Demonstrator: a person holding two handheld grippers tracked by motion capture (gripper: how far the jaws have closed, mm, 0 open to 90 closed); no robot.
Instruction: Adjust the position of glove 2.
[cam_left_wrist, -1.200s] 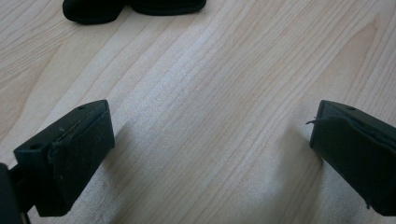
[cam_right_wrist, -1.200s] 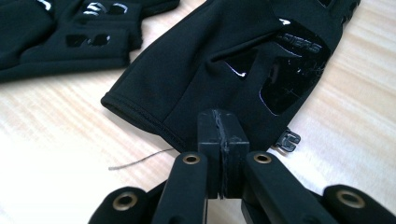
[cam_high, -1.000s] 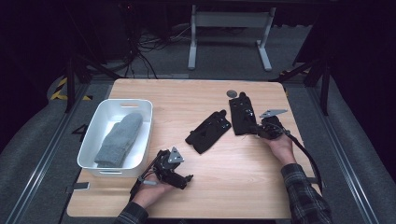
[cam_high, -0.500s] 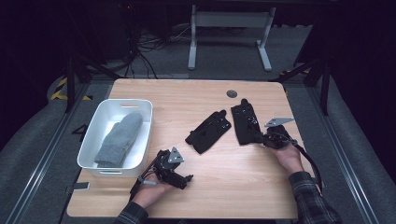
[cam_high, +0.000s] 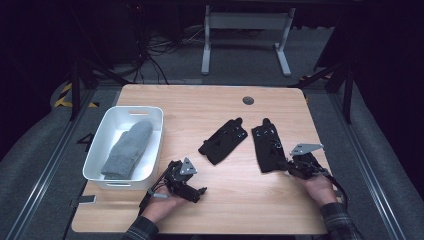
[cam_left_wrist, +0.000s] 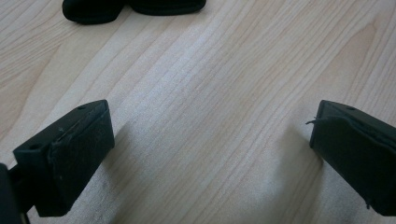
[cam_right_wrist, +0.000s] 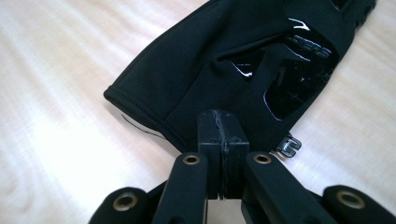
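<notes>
Right claw (cam_high: 286, 167) pinched tight on the cuff edge of the right-hand black glove (cam_high: 267, 146); in the right gripper view the jaws meet with fabric between them. That glove lies flat on the table (cam_high: 220, 105), long axis running from the claw away toward the far edge, fingers pointing off from the person.

The other black glove (cam_high: 223, 141) lies just beside it, tilted, apart from it.

Left claw (cam_high: 200, 192) spread wide, holding nothing, low over bare wood near the white bin (cam_high: 100, 150), which holds 1 grey mitten (cam_high: 127, 148).

Judgement: the right hand is much the nearer; any drag or lift runs along the glove's length.
</notes>
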